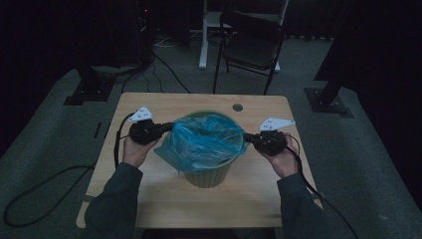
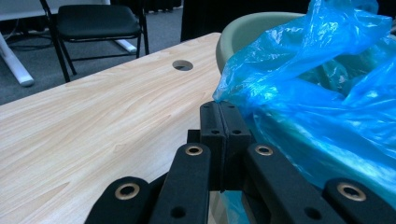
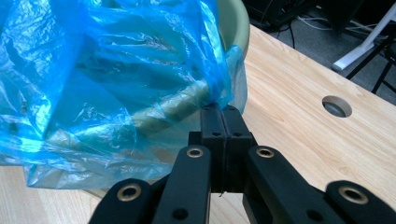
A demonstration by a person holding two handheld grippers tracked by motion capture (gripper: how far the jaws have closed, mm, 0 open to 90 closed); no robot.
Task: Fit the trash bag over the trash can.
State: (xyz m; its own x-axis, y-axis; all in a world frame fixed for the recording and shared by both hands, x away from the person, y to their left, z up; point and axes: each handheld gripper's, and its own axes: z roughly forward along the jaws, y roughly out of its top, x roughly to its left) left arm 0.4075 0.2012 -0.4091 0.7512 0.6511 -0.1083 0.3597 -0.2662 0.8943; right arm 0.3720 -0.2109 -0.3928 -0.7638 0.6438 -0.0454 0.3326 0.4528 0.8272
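Observation:
A pale green bin (image 1: 209, 174) stands at the middle of the wooden table (image 1: 164, 204). A blue plastic bag (image 1: 204, 139) lies in its mouth and hangs over the rim. My left gripper (image 1: 169, 126) holds the bag's left edge, its jaws pressed together on the blue film (image 2: 243, 88). My right gripper (image 1: 248, 137) pinches the bag's right edge (image 3: 212, 88) at the bin's rim (image 3: 233, 23). In the left gripper view the bin's rim (image 2: 252, 23) rises behind the bag.
A round cable hole (image 1: 237, 107) sits near the table's far edge. A black folding chair (image 1: 251, 42) stands beyond the table. Stand bases (image 1: 87, 92) flank it on the floor, and cables (image 1: 45, 199) trail from both grippers.

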